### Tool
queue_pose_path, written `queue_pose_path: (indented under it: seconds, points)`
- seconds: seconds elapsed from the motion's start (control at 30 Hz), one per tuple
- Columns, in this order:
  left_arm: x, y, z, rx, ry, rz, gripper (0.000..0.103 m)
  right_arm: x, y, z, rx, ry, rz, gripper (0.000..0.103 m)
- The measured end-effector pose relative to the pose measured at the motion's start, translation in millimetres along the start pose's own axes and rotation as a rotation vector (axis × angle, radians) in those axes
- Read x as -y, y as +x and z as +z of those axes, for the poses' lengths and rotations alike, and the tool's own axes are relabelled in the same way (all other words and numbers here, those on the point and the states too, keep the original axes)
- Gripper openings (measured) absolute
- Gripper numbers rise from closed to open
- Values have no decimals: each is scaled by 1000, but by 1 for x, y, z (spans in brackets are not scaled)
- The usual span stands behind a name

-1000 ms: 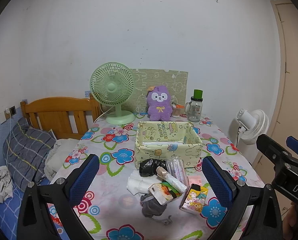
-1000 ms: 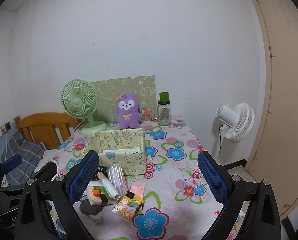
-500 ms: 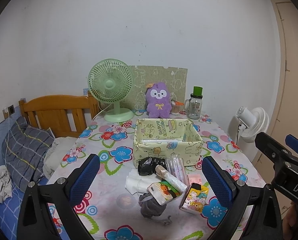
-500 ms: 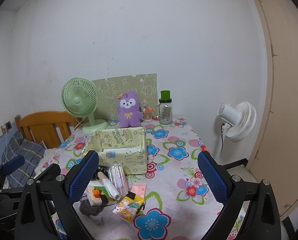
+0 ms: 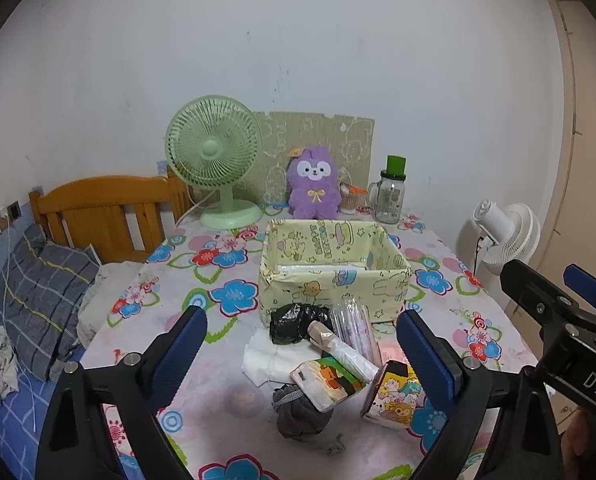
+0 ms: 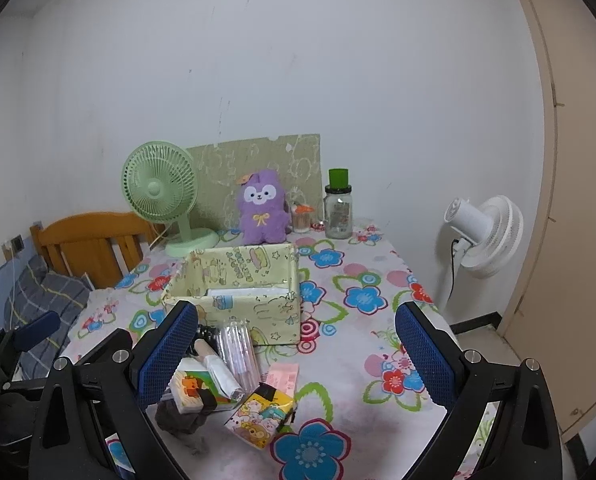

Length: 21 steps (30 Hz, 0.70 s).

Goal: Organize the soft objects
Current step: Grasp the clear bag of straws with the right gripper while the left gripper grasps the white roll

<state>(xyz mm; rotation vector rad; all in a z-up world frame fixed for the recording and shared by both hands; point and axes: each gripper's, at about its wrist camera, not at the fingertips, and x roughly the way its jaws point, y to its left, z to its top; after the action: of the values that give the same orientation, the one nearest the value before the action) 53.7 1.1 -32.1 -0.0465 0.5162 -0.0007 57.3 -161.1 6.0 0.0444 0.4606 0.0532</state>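
A heap of soft things lies on the flowered table in front of a yellow cartoon box point(image 5: 333, 280). In it are a black bag point(image 5: 292, 320), white cloth point(image 5: 262, 360), an orange tissue pack point(image 5: 325, 382), a cartoon tissue pack point(image 5: 391, 396), a grey sock point(image 5: 299, 414) and a clear tube pack point(image 5: 355, 326). My left gripper point(image 5: 301, 316) hovers just short of the heap; its jaws are closing slightly with nothing between them. My right gripper point(image 6: 296, 309) is open wide to the heap's right, holding nothing, with the box point(image 6: 242, 292) ahead.
At the table's back stand a green fan point(image 5: 214, 156), a purple plush point(image 5: 313, 188), a green-lidded jar point(image 5: 391, 196) and a patterned board. A wooden headboard point(image 5: 98, 208) and bedding are on the left. A white floor fan point(image 6: 485, 236) and a door are on the right.
Both grippers have come forward and down toward the heap, which looks larger. The left jaws have narrowed a little. Nothing on the table has moved.
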Motion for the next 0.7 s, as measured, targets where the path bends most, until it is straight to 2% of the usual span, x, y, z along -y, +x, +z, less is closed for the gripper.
queue_pose_path:
  seconds: [0.2, 0.7]
  points:
    - [-2, 22, -8, -55, -2, -10, 92, -4, 22, -5, -30, -5, 19, 100]
    - [1, 82, -33, -209, 23, -32, 88, -13, 91, -33, -180, -16, 58, 98]
